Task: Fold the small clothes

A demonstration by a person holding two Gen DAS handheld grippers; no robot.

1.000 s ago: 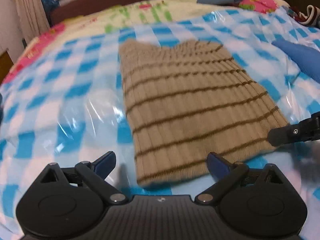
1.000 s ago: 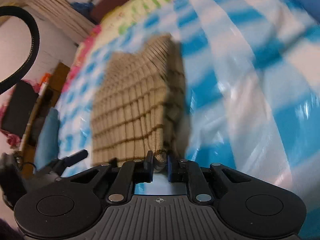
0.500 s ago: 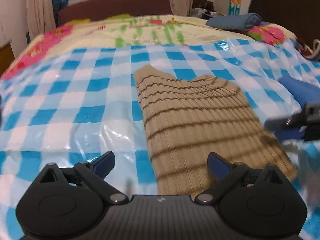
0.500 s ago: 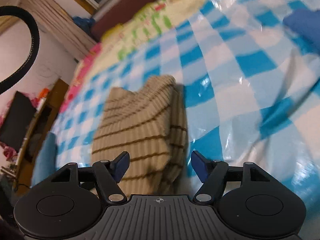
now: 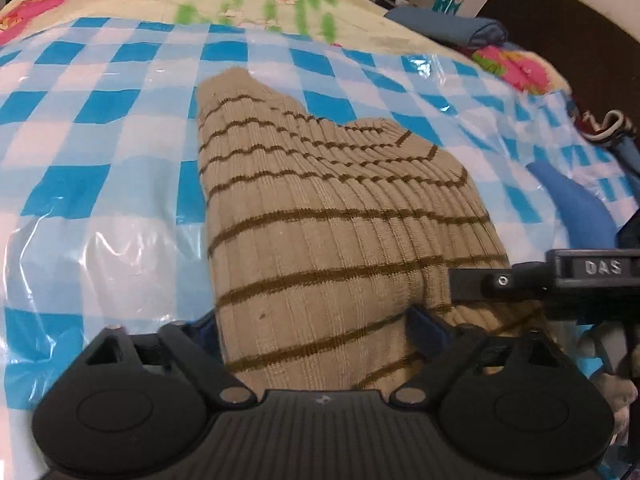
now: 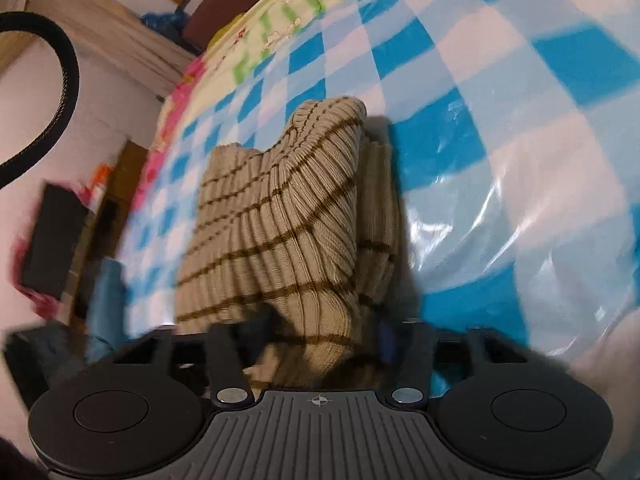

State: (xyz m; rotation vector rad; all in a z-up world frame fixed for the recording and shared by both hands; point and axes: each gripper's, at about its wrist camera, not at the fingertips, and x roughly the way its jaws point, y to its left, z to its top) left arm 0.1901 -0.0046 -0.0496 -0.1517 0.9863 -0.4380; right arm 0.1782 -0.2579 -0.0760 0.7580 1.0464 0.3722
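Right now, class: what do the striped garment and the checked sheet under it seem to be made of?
Striped garment: a ribbed knit, probably cotton or wool, matte; fine vertical ridges with thin brown stripes show.
Checked sheet: probably thin plastic film, glossy; it shows shiny crinkles and white glare.

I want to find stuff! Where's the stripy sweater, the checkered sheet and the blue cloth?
stripy sweater (image 5: 340,216), left wrist view, middle of its ribbed top.
checkered sheet (image 5: 100,100), left wrist view, a blue square left of the sweater.
blue cloth (image 5: 576,204), left wrist view, its middle.
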